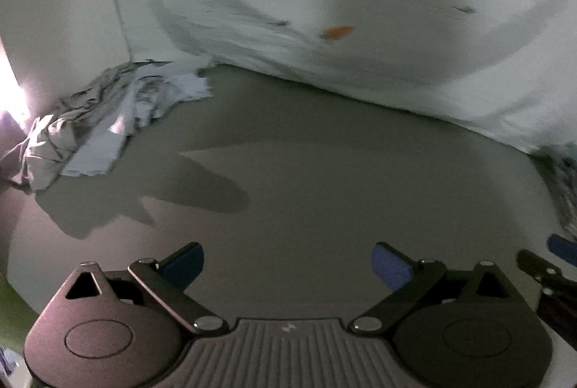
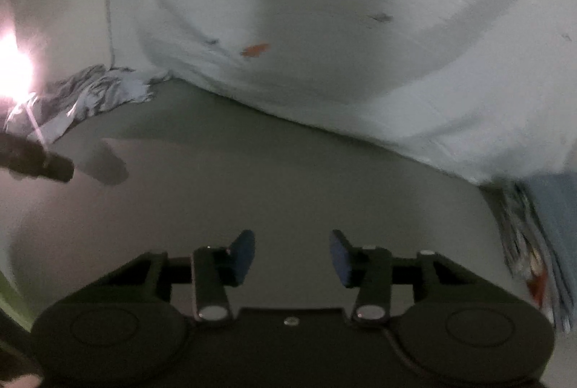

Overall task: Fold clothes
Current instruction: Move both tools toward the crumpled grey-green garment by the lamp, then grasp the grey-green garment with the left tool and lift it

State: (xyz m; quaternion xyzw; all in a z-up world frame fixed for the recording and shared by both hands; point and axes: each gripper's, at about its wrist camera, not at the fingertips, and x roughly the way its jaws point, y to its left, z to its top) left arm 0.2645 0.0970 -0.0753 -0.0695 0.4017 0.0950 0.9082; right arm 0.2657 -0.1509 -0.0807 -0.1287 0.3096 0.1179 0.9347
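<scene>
A crumpled grey-and-white patterned garment point(image 1: 108, 121) lies at the far left of the grey surface point(image 1: 324, 171); the right wrist view shows it too point(image 2: 90, 96). My left gripper point(image 1: 288, 263) hovers over bare surface, well short of the garment, its blue pads wide apart and nothing between them. My right gripper point(image 2: 292, 254) also hangs over bare surface, its blue pads apart with an empty gap. Part of the right gripper point(image 1: 555, 265) shows at the left wrist view's right edge. The left gripper's dark body point(image 2: 36, 161) shows at the right wrist view's left edge.
A large pale fabric point(image 1: 360, 9) with orange and dark marks rises along the back point(image 2: 324, 27). A stack of folded clothes point(image 2: 533, 243) sits at the right edge. A bright light glares at the left point(image 2: 10, 70).
</scene>
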